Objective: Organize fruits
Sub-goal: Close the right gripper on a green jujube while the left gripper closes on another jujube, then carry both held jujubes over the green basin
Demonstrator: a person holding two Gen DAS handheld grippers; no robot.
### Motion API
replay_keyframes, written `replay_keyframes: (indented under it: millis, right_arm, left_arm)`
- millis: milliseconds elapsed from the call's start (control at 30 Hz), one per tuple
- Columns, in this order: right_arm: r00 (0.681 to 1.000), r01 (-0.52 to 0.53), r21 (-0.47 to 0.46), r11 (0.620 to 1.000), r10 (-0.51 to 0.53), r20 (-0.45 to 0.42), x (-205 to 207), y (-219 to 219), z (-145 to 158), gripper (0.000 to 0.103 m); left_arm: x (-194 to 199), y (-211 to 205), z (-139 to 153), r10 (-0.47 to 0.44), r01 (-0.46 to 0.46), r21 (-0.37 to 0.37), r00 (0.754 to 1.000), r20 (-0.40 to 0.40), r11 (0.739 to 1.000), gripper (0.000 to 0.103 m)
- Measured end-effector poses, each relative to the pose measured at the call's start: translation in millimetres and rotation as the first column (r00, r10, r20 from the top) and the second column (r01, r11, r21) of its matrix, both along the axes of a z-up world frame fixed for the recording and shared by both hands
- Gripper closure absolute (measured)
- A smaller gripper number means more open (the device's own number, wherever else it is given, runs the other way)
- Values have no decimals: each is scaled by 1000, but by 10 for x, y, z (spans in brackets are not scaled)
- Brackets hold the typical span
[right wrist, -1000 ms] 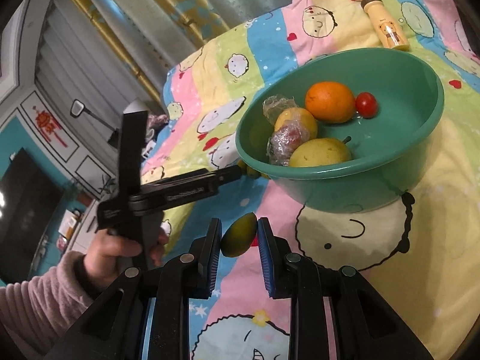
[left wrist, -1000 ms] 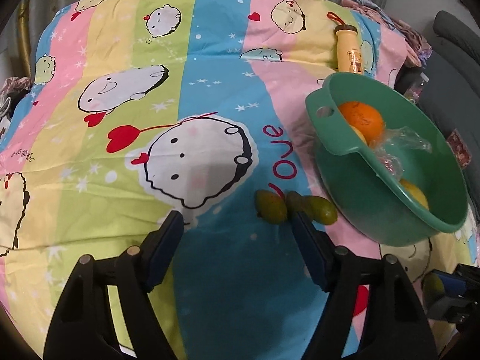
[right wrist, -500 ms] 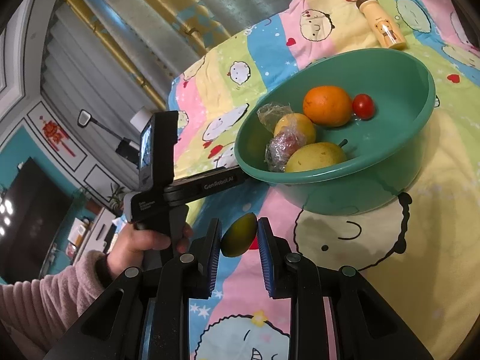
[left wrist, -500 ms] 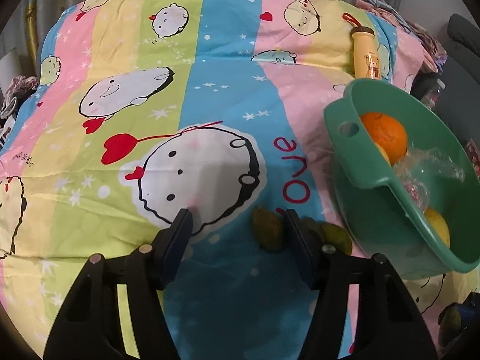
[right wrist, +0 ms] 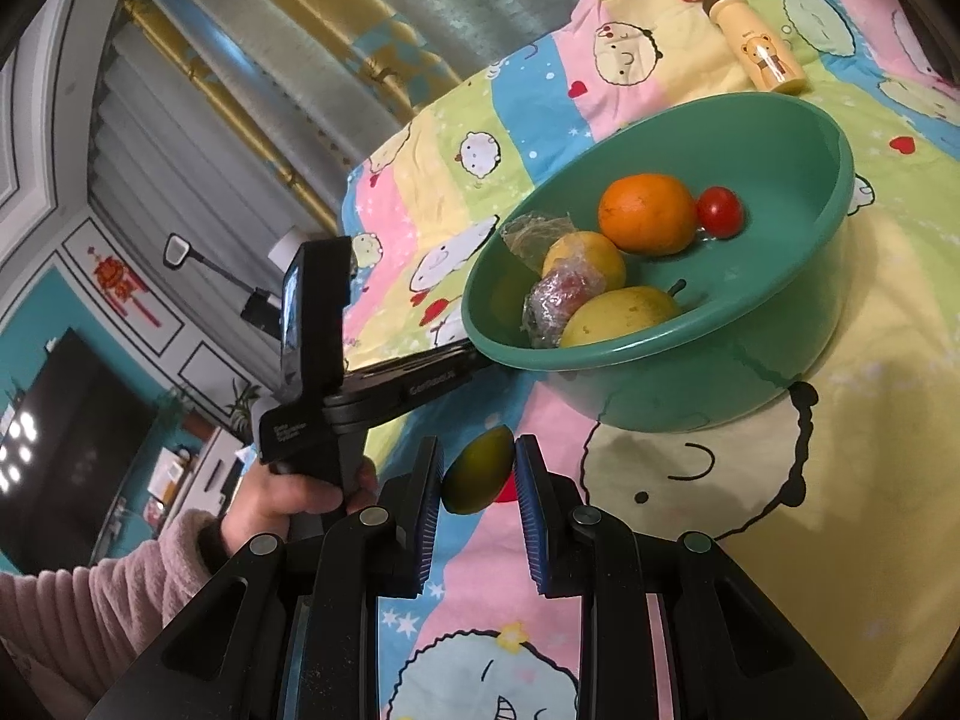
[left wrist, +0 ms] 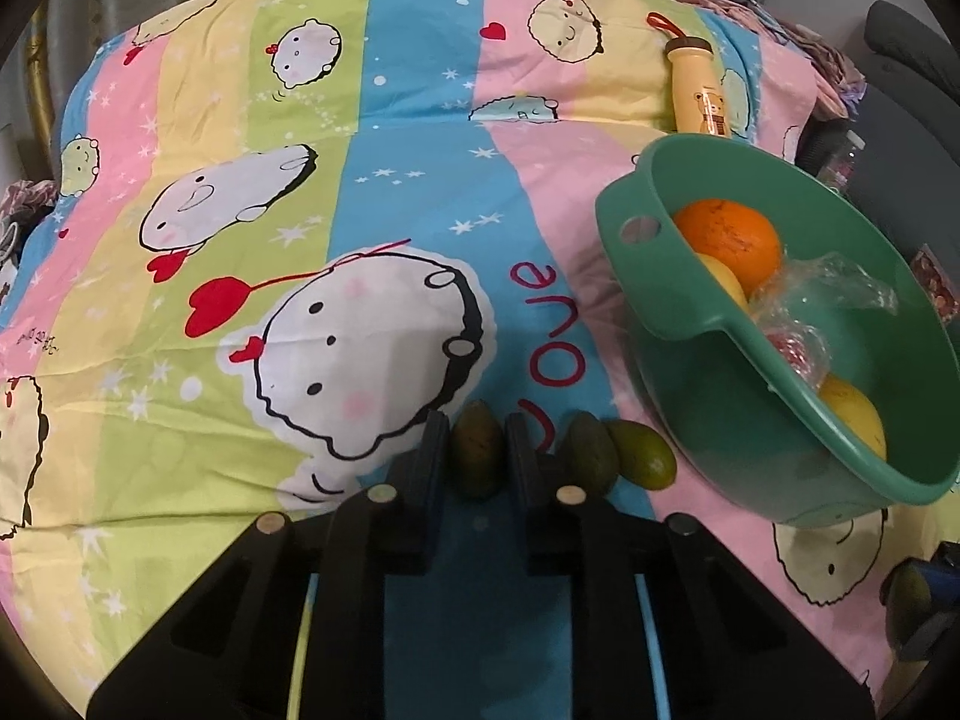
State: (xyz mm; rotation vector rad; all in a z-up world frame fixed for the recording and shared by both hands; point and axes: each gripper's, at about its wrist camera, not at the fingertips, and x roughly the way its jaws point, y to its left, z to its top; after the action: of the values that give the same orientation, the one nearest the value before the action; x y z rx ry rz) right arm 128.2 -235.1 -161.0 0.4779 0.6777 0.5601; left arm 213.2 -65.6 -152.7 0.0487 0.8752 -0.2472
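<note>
Crowding our left gripper [left wrist: 477, 456], just clamped on green fruit [left wrist: 477, 459]: two more fruits [left wrist: 618, 459], green basin [left wrist: 780, 462] beyond; open bedsheet [left wrist: 180, 312] leftward. Our right gripper [right wrist: 478, 471] pinches another green mango [right wrist: 478, 471].

Both grippers: black frames with round silver screw heads; right gripper [right wrist: 478, 474] pads ribbed blue, left gripper [left wrist: 477, 456] pads seemingly dark. The left tool's handle carries small white lettering, illegible. Fuzzy pink sleeve [right wrist: 102, 594] on the person's left hand [right wrist: 288, 498].

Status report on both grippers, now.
Left gripper just closed on a green fruit. Right gripper holds another. Basin unobstructed.
</note>
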Motion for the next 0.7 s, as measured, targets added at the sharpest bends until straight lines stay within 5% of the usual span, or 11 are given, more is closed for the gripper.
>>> replay_keyframes:
  millis: [700]
  right_arm:
    - [999, -5, 7, 1000, 5, 37, -34, 17, 111, 77]
  left_arm:
    - [-659, 86, 554, -7, 11, -80, 999, 47, 997, 85]
